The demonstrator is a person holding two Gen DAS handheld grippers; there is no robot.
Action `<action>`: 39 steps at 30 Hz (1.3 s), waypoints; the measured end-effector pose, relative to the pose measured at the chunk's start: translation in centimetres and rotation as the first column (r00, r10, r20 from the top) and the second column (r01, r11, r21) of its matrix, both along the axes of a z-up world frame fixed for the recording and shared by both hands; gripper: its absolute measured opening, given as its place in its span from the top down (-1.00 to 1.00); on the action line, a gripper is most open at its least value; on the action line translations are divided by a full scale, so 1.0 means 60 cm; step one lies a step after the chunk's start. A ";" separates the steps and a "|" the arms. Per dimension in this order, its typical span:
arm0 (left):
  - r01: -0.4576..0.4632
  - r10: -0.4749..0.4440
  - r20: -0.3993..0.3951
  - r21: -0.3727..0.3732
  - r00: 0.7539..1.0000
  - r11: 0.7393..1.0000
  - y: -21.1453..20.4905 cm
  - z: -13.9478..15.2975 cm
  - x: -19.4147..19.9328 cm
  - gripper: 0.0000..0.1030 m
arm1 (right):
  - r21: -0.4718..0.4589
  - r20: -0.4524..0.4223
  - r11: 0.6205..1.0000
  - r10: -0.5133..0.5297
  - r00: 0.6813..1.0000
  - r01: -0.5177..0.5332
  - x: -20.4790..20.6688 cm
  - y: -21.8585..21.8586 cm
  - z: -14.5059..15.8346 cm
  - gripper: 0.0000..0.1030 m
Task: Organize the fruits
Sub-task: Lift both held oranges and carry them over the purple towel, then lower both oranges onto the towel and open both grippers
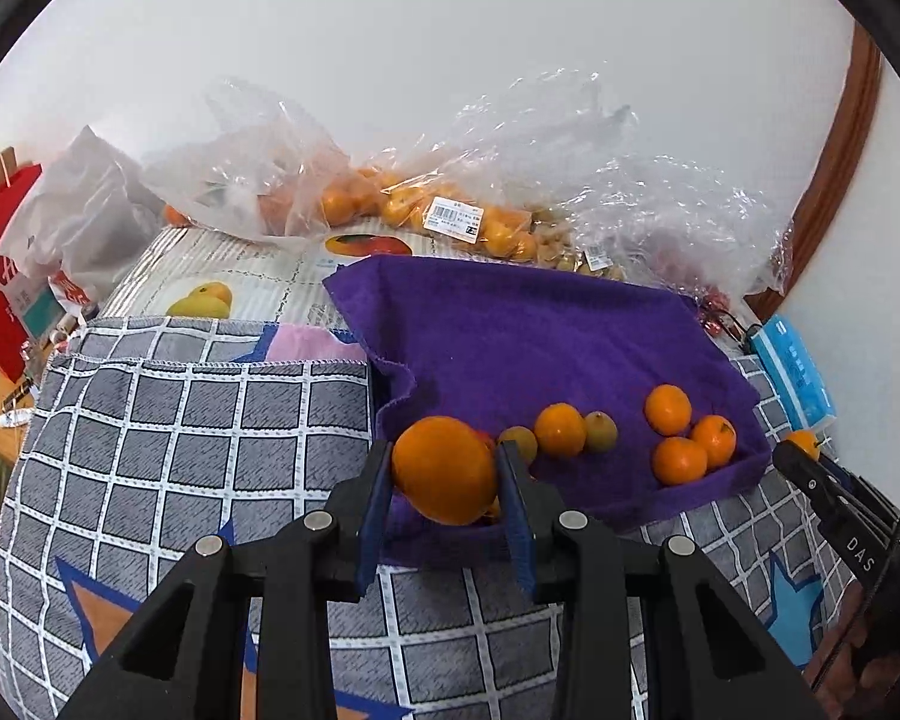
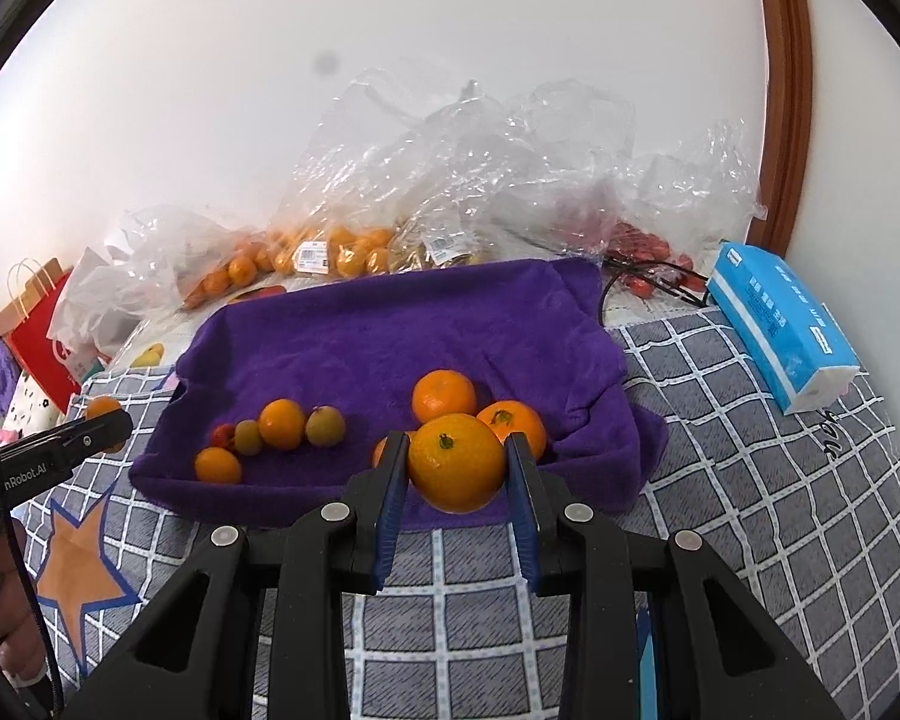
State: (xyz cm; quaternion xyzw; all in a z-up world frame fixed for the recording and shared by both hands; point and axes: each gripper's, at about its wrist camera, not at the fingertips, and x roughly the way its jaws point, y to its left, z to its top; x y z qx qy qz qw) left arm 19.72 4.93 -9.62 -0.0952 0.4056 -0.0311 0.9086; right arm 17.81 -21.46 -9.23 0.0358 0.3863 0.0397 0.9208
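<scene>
Oranges ride in both tools above the near edge of a purple towel (image 1: 546,330) spread over a checked blanket (image 1: 180,420). At the towel's left front corner, the left tool (image 1: 444,474) is clamped on a large orange (image 1: 444,468), its blue pads pressing the fruit's flanks across the widest part. Further along the towel's front lies a row of small oranges and two greenish fruits (image 1: 600,431), loose and apart from the bags of fruit (image 1: 390,204) behind the towel. Toward the towel's right front, the right tool (image 2: 456,474) grips a second orange (image 2: 456,462), stem up, just ahead of three more oranges (image 2: 444,393). Each fruit looks firm, round and moderately heavy, its waxy peel liable to slip; a hold across the middle seems safest, with pressure kept gentle to avoid bruising. On soft cloth, a released orange may roll.
</scene>
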 end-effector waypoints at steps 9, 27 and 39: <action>-0.003 0.003 0.007 -0.049 1.000 0.999 0.019 -0.003 0.029 0.37 | 0.000 -0.004 1.000 -0.013 1.000 0.013 0.036 -0.025 -0.015 0.38; 0.004 -0.006 -0.026 -0.071 1.000 0.997 -0.005 -0.033 0.109 0.37 | -0.027 0.002 1.000 0.010 1.000 -0.009 0.112 -0.027 -0.037 0.38; 0.020 -0.025 -0.064 -0.076 0.998 0.997 -0.022 -0.066 0.150 0.37 | -0.045 -0.034 0.999 -0.009 0.999 0.008 0.150 -0.030 -0.078 0.38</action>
